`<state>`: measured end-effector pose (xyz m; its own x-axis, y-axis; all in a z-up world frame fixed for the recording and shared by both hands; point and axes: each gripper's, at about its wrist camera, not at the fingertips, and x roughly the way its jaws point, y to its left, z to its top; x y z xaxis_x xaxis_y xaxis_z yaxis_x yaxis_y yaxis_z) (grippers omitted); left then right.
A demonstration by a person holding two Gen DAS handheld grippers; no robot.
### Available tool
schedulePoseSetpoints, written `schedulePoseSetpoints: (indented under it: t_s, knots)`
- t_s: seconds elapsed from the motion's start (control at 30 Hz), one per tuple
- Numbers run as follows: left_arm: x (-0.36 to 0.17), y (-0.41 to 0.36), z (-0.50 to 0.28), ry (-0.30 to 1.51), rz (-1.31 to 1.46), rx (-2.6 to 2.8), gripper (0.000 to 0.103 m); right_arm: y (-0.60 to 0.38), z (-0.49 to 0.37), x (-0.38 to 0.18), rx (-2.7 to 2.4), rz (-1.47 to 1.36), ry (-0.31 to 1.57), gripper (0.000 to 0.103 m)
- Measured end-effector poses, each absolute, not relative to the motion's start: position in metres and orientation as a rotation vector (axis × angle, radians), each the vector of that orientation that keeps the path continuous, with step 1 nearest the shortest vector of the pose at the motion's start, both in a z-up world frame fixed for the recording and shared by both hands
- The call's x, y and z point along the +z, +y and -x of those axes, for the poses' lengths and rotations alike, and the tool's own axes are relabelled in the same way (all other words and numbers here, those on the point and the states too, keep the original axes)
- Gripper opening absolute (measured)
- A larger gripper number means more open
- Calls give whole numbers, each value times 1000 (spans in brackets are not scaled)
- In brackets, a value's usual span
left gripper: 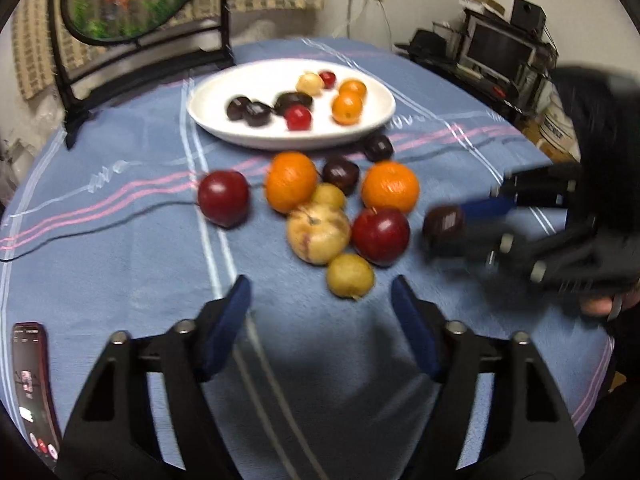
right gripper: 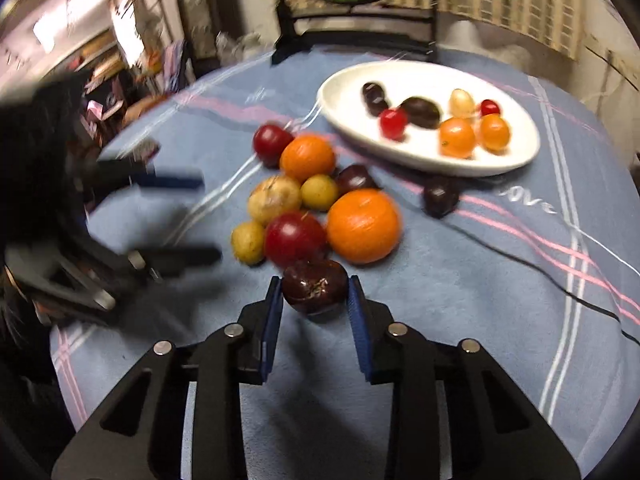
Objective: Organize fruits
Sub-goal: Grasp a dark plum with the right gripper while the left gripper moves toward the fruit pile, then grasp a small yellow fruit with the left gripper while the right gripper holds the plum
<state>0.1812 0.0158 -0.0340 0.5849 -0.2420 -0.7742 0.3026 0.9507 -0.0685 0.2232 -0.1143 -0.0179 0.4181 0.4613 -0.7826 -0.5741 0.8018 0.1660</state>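
Motion blur smears the right hand-held gripper [left gripper: 452, 222]; the phone [left gripper: 32, 396] is cut off at the frame's edge.

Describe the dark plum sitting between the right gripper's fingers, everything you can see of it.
The dark plum is a deep purple-brown, glossy fruit with a rough pale scar on its front. It sits between the blue pads of the right gripper, which close on both its sides. Whether it rests on the blue tablecloth or is lifted is unclear. It lies beside a red plum at the pile's near edge.
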Motion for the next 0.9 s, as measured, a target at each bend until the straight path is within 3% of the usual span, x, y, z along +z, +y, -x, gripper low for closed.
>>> schedulePoseSetpoints:
  t_s: [0.07,0.2,0.5,0.77,0.9]
  knots:
    - [-39,11,-184,909,-84,-326,59,-120,-227,-19,651,86,962,33]
    - [-47,1,-187,921,-119,-329,59,-123,-228,-19,632,65,969,33]
    - [-51,-7,-196,935,-114,-331,46,-123,-225,-15,655,61,962,33]
    - [-52,-7,-197,929,-123,-316,41,-124,-226,-16,646,67,960,33]
    - [-51,-8,-195,930,-125,-314,32,-124,-228,-18,635,68,957,33]
